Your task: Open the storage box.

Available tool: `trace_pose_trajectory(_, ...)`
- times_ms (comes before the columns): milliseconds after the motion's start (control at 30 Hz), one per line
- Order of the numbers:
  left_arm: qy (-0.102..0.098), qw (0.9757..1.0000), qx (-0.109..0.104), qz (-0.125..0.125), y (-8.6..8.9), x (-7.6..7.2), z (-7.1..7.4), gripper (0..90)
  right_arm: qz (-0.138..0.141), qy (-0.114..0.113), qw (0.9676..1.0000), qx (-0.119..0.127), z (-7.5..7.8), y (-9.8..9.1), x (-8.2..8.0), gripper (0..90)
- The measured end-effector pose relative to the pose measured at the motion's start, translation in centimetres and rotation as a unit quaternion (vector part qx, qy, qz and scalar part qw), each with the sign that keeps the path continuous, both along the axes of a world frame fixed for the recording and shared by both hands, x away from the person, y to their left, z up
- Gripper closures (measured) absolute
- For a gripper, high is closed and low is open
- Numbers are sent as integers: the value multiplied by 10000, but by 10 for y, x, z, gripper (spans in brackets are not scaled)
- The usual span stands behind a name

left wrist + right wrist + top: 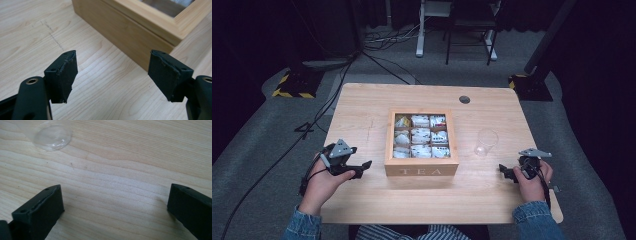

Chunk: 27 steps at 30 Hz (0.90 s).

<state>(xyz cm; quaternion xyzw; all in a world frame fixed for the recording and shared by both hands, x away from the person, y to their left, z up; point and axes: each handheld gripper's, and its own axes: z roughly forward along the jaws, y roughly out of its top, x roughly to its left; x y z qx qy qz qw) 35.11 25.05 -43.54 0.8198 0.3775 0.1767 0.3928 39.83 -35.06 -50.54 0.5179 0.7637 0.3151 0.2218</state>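
Wooden tea box (pixel 421 167), square, lettered TEA on its near side, clear-windowed lid closed over nine compartments of tea bags (pixel 420 135); centre of table (pixel 362 102). Clear plastic cup (pixel 485 142), upright, right of box. Left gripper (pixel 360 169), jaws apart, holding nothing, near box's left side. Right gripper (pixel 506 171), jaws apart, holding nothing, near the cup
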Motion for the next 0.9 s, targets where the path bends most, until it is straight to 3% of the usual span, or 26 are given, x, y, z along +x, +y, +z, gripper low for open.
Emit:
trace_pose_trajectory(467,-59,9989,-144,-431,-23,-10,11,243,19,-1,10000,11,0,0,0,4)
trace_pose_trajectory(733,72,9978,-174,-631,-38,-7,1,241,20,-3,10000,9,0,0,0,4)
trace_pose_trajectory(900,42,9969,-179,-766,-43,-6,-1,239,23,-5,10000,8,0,0,0,4)
